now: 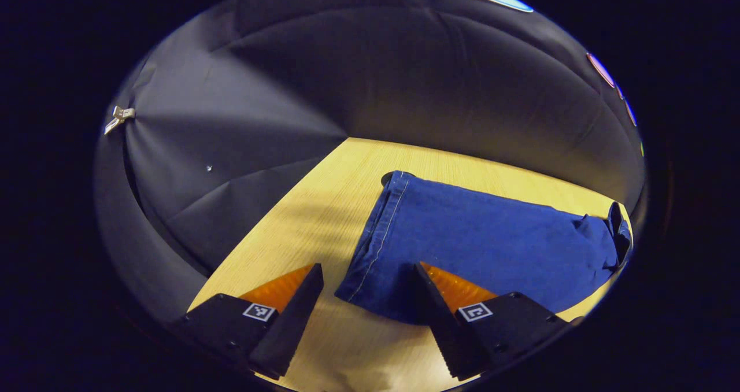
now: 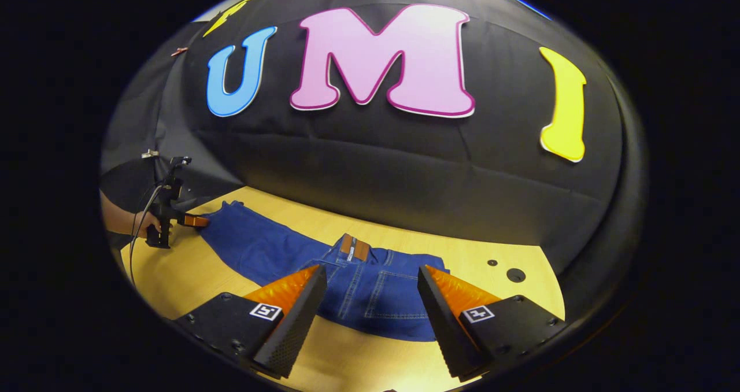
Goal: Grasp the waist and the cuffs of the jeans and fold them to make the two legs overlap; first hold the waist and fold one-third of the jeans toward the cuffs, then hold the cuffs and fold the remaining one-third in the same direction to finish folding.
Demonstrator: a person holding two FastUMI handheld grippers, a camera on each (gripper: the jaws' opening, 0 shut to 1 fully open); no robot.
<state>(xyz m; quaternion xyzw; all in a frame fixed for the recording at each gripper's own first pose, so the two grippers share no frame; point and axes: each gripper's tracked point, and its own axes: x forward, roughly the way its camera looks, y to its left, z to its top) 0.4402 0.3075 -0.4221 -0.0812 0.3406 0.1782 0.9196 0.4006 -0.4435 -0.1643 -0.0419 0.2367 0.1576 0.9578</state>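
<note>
— Where are the jeans right now?

— Flat on the wooden worktop, stretched out along the black cloth wall. In the right gripper view the waist end lies nearest, seat side up, with a back pocket and a brown patch at the waistband showing. The legs run off to the left, lying one on the other as far as I can tell.

— And the right tongs?

— Released, fingers spread wide and low over the worktop on either side of the waist end, nothing pinched between them (the denim sits just ahead of the tips, and I cannot say whether they touch it).

— The left tongs?

— In the left gripper view the left tongs are also released, fingers apart. The cuff, with its pale stitched hem, lies just in front of them; the right-hand finger overlaps the near edge of the fabric, the other one is over bare wood.

— Can you see that gripper from the far end too?

— Yes, small at the left of the right gripper view: the left tongs with a hand holding them, tips right at the cuff end of the jeans, a cable trailing down. Whether they touch the cloth there is too small to tell.

— Anything else on the worktop?

— Two dark round holes in the wood near the waist end.
</note>
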